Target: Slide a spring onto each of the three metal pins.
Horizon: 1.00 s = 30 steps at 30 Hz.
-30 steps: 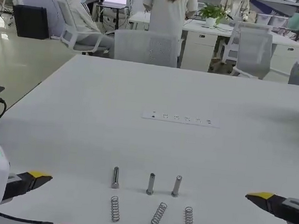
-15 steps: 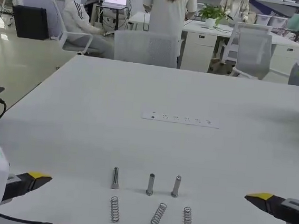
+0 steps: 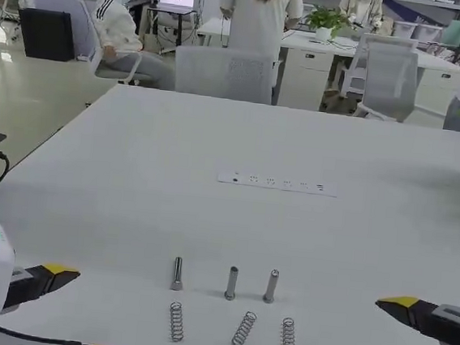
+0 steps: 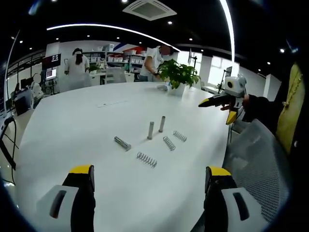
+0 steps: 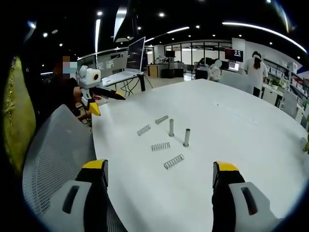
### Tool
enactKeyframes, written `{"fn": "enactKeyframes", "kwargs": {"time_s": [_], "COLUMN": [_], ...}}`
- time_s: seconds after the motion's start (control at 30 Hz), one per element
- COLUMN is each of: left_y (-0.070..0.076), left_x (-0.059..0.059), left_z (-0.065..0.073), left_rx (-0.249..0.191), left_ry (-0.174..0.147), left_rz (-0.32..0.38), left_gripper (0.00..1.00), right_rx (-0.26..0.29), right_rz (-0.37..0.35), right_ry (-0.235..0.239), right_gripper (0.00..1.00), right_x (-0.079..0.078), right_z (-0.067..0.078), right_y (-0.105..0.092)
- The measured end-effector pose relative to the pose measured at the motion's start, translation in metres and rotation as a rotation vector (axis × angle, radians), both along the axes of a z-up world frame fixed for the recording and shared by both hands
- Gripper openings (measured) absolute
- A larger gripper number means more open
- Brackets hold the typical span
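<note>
Springs (image 3: 239, 328) lie on table (image 3: 217, 139) beside three bare pins (image 3: 231, 283).

A white table (image 3: 132, 171) carries 3 metal pins (image 3: 231, 283), 3 springs (image 3: 244, 329) and a socket strip (image 3: 278, 182).

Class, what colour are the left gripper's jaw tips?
Yellow, on both jaws of the left gripper; shows best in the left gripper view.

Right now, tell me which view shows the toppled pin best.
The left gripper view: the toppled pin plainly lies flat, nearest of the three, beside two upright pins. The right gripper view shows it farther off. In the head view it looks much like the standing ones.
</note>
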<state>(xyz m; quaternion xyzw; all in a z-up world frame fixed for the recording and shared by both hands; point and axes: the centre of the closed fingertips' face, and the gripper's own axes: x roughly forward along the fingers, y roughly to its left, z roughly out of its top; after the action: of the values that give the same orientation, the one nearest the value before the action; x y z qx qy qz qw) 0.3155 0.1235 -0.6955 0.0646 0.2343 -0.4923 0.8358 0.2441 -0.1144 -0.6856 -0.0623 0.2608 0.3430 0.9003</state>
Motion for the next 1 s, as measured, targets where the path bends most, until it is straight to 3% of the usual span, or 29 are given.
{"fn": "enactKeyframes", "kwargs": {"time_s": [0.47,1.0], "left_y": [-0.001,-0.017], "left_x": [0.006,0.039], "left_z": [0.001,0.004], "left_rx": [0.002,0.017], "left_ry": [0.003,-0.007], "left_rz": [0.006,0.002], "left_gripper": [0.92,0.88], "right_rx": [0.003,0.006], "right_rz": [-0.001,-0.004], "right_ry": [0.001,0.004], "right_gripper": [0.89,0.89], "right_x": [-0.002,-0.001], "right_z": [0.0,-0.002], "right_y": [0.001,0.001]}}
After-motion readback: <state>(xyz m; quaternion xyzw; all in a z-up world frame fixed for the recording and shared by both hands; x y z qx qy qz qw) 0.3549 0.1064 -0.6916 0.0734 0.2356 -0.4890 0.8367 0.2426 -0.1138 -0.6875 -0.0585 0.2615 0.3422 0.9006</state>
